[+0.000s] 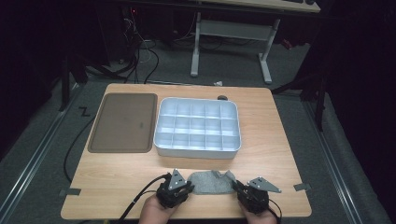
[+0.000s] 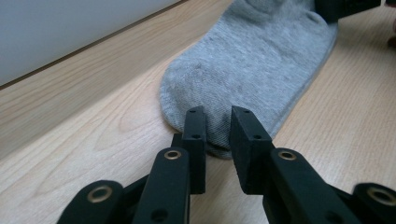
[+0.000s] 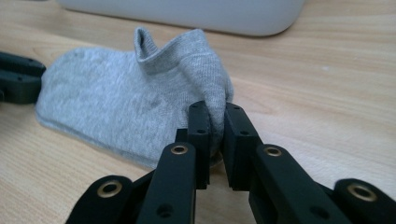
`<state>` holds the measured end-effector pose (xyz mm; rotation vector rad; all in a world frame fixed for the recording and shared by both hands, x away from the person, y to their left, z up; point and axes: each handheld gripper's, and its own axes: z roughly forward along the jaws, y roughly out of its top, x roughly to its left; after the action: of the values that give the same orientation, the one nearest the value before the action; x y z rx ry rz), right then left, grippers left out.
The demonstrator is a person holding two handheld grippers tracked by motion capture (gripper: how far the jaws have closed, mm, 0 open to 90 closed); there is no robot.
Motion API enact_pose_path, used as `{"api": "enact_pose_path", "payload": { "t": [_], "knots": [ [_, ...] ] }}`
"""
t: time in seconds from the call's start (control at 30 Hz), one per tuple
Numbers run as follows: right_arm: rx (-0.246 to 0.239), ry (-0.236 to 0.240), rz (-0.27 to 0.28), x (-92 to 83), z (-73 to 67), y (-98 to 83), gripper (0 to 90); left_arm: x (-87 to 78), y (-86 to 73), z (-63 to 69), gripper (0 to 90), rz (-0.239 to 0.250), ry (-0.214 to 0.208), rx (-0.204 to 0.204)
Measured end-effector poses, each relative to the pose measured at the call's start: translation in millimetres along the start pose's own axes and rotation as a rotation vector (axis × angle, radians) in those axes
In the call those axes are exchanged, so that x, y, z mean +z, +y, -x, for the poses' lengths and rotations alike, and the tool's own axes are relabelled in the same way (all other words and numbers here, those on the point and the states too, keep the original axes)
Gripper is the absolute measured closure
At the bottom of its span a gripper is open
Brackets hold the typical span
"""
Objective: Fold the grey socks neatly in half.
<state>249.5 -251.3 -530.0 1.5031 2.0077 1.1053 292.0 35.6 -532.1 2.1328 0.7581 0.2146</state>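
Pinching the bunched cuff end of the soft grey knitted sock [image 3: 140, 102]: right gripper [image 3: 215, 122]. Nipping the sock's toe end: left gripper [image 2: 218, 126], jaws narrowly parted over the fabric. Flat on the light wooden table [image 1: 275, 140], at 6 o'clock from the white plastic compartment tray [image 1: 197, 148].

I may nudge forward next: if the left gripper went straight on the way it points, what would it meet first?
The grey sock. The left gripper already has the sock's near end between its jaws, so it would bunch the fabric. Beyond that lies the right gripper at the far end, though depth is hard to judge.
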Motion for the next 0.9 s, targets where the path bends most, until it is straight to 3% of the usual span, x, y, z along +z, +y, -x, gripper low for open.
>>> {"api": "enact_pose_path", "payload": {
  "t": [0.17, 0.37, 0.5, 0.57, 0.6, 0.63, 0.77, 0.9],
  "knots": [
    [0.006, -0.013, 0.034, -7.6, 6.3, 7.0, 83.1, 6.0, 3.8, 7.9, 76.3, -0.001, 0.001, 0.029],
    [-0.032, -0.011, 0.065, -15.4, -0.9, 13.5, 83.0, 6.9, 3.0, 9.7, 76.8, -0.012, 0.008, 0.045],
    [-0.056, -0.024, 0.061, -15.7, -3.5, 14.3, 82.9, 0.8, 1.1, 7.4, 75.2, 0.045, -0.02, 0.032],
    [-0.054, -0.027, 0.059, -15.5, -2.6, 14.0, 82.8, -3.5, 4.2, 7.5, 74.7, 0.075, -0.063, -0.021],
    [-0.052, -0.024, 0.059, -15.2, -1.7, 13.8, 82.8, -6.1, 8.7, 11.5, 74.7, 0.1, -0.086, -0.028],
    [-0.048, -0.024, 0.057, -14.7, -0.9, 13.4, 82.8, -6.4, 13.3, 16.4, 74.8, 0.105, -0.081, -0.01],
    [-0.045, -0.016, 0.046, -11.3, -0.7, 11.3, 82.8, 10.0, 28.0, 29.5, 77.5, 0.068, -0.074, 0.007],
    [-0.047, -0.007, 0.04, -9.9, -3.6, 11.0, 82.8, 28.8, 37.0, 38.7, 80.6, 0.049, -0.093, 0.01]
  ]
}}
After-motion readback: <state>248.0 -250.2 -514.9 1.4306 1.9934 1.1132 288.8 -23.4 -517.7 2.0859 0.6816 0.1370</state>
